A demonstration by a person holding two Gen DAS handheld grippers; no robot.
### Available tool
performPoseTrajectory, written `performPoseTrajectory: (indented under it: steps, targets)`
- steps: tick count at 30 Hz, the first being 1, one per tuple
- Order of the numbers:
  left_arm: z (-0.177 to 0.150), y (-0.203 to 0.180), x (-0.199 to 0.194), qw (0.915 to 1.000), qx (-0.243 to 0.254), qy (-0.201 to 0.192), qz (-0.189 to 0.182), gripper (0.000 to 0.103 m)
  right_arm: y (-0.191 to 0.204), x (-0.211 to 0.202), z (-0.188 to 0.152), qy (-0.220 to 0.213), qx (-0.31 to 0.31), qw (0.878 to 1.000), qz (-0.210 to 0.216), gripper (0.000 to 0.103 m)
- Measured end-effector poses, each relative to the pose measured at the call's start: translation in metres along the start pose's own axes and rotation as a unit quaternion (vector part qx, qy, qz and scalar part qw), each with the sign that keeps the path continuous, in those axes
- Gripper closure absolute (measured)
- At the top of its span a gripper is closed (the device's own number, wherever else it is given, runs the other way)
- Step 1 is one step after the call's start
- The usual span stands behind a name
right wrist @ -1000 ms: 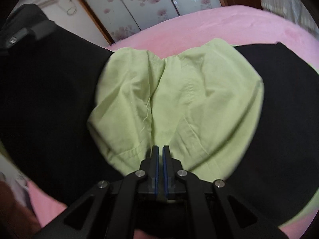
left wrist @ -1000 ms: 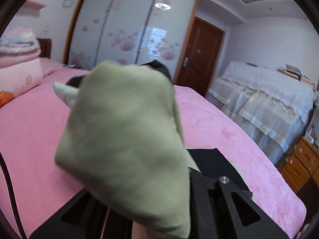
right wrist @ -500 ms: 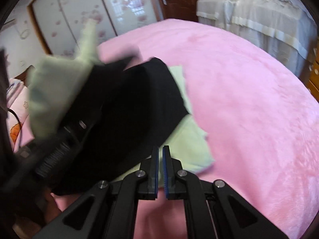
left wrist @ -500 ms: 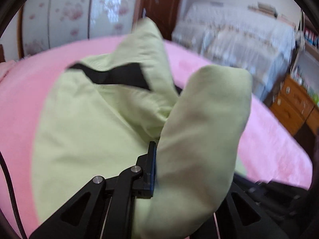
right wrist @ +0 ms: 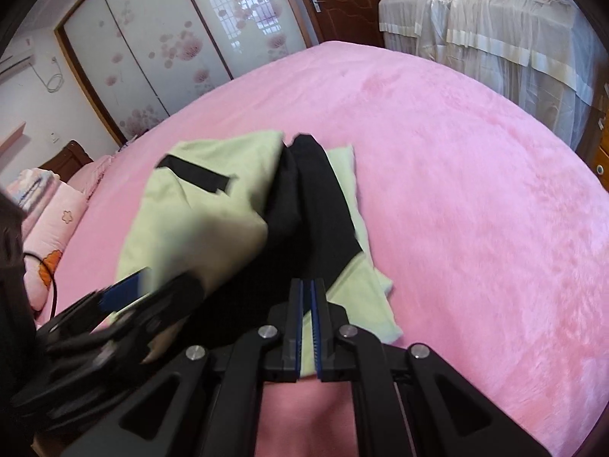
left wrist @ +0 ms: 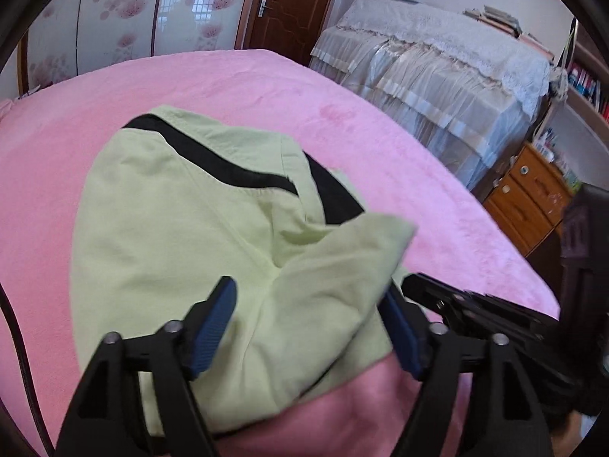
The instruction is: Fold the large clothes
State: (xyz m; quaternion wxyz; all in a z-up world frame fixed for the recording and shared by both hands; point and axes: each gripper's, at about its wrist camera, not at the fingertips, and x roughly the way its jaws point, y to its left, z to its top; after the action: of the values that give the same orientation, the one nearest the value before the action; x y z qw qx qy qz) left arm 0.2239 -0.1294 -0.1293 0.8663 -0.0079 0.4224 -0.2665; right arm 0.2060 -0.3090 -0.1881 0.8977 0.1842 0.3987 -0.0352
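Lying bunched on the pink bed [left wrist: 380,122], the green-and-black garment [left wrist: 182,228] has a loose flap between the left tongs [left wrist: 308,327], which are spreading open. Right tongs [right wrist: 306,327] are pressed together, gripping nothing.

we see a pale green garment [left wrist: 163,236] with black panels lying partly folded on the pink bed cover [left wrist: 399,160]. a black stripe crosses its upper layer, and a loose green flap lies over the near edge. from the right wrist view, a wide black section [right wrist: 316,209] runs along its middle.
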Motion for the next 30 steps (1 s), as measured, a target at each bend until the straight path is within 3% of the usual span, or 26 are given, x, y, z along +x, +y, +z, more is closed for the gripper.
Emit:
performPoseTrajectory:
  steps: [2,6,10,13,19,25,26,28,30]
  targets:
    - [0.003,0.002,-0.020,0.9999,-0.006,-0.012,-0.006,0.026,0.003,-0.009,0.010,-0.006,-0.005,1.000,0.006,0.095]
    - [0.009,0.027,-0.053,0.9985,-0.035,-0.029,0.032,0.020,0.004,-0.021,0.026,-0.008,-0.006,1.000,0.029,0.062]
    - [0.002,0.074,-0.056,0.9921,-0.073,-0.018,0.101,0.020,0.000,-0.014,0.042,0.028,0.015,0.996,0.083,0.050]
    - [-0.011,0.113,-0.047,0.9860,-0.116,0.003,0.120,0.020,0.001,0.008,0.051,0.078,0.029,0.990,0.117,0.045]
    - [-0.037,0.157,-0.023,0.9797,-0.175,0.041,0.089,0.020,-0.001,0.062,0.048,0.181,0.061,0.975,0.114,0.044]
    - [-0.040,0.156,-0.015,0.9819,-0.172,0.037,0.070,0.020,0.015,0.082,0.049,0.208,0.023,0.973,0.099,0.045]
    - [-0.040,0.155,-0.013,0.9823,-0.170,0.037,0.068,0.020,0.020,0.084,0.050,0.206,0.008,0.974,0.093,0.048]
    - [-0.034,0.146,-0.008,0.9839,-0.160,0.038,0.070,0.020,0.031,0.083,0.050,0.196,-0.030,0.977,0.073,0.084]
    - [-0.028,0.135,-0.005,0.9859,-0.146,0.038,0.073,0.020,0.038,0.077,0.049,0.182,-0.061,0.979,0.070,0.090]
